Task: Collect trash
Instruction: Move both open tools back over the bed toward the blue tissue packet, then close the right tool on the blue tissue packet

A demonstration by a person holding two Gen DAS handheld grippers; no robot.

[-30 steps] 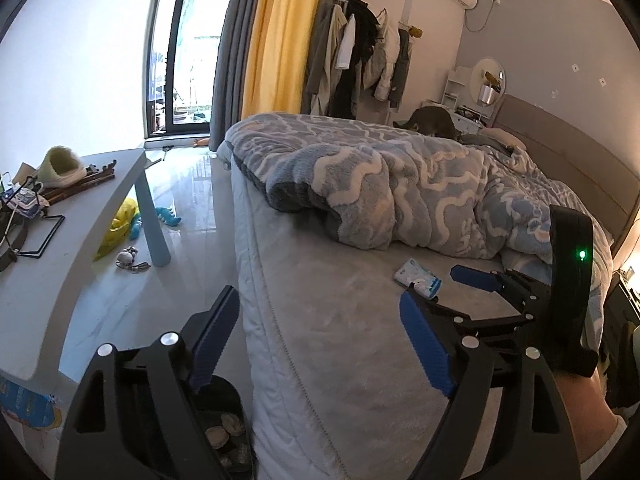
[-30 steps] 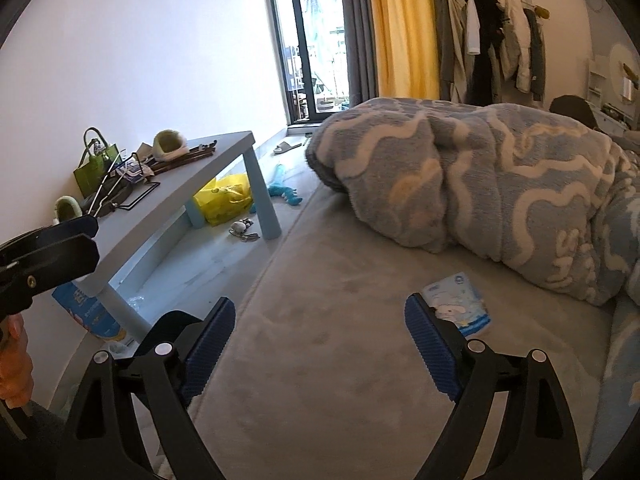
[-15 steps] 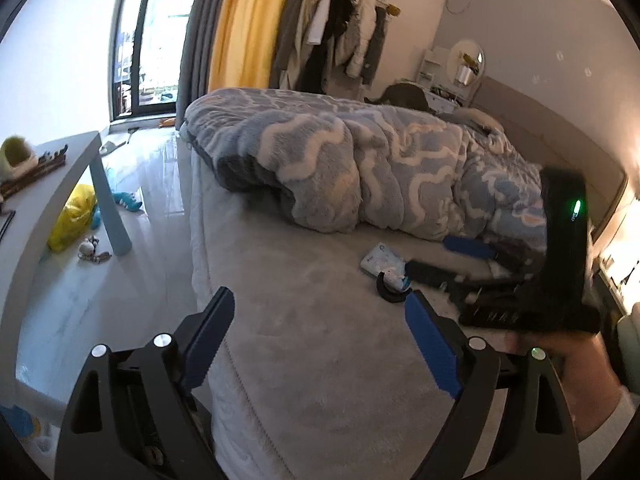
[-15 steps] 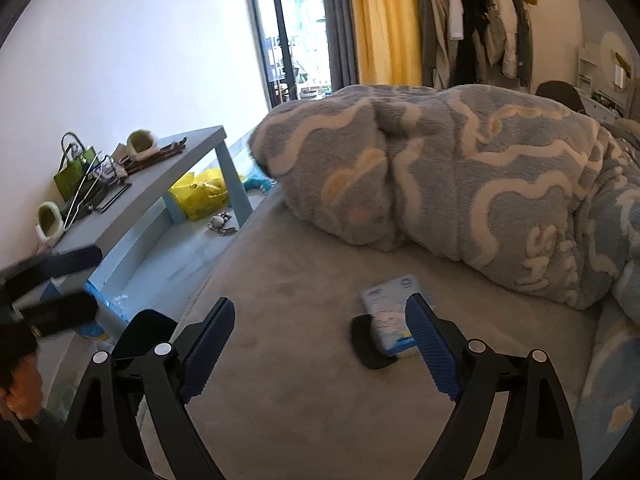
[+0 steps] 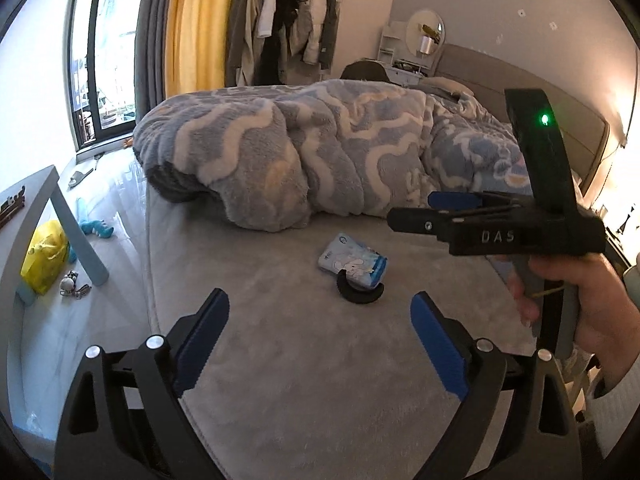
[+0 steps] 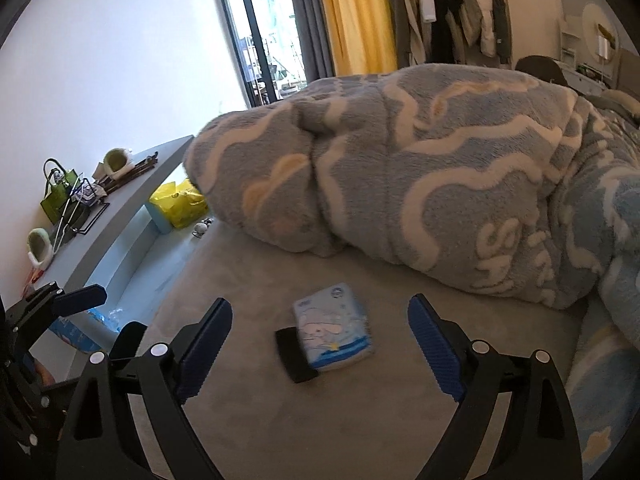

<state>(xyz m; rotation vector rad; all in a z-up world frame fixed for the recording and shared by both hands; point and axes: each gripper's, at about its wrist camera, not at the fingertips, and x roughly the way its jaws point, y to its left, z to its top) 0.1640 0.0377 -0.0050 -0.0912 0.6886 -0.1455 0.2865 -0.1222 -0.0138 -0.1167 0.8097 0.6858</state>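
A small blue-and-white tissue packet point(image 5: 353, 260) lies on the grey bed sheet, with a black curved piece point(image 5: 359, 292) touching its near side. In the right wrist view the packet point(image 6: 332, 326) lies between and just beyond the fingers, the black piece point(image 6: 294, 354) at its left. My right gripper point(image 6: 320, 344) is open and empty, low over the sheet. It shows in the left wrist view point(image 5: 416, 210) to the right of the packet. My left gripper point(image 5: 320, 338) is open and empty, short of the packet.
A rumpled blue-grey patterned blanket point(image 6: 420, 168) is heaped behind the packet. A grey side table point(image 6: 132, 196) with a green bag and small items stands left of the bed. A yellow bag point(image 5: 42, 256) and toys lie on the floor. The headboard point(image 5: 520, 92) is at the right.
Both grippers have moved forward over the bed toward the packet. The right gripper has come down nearer to it, and the black piece has come into view beside it.
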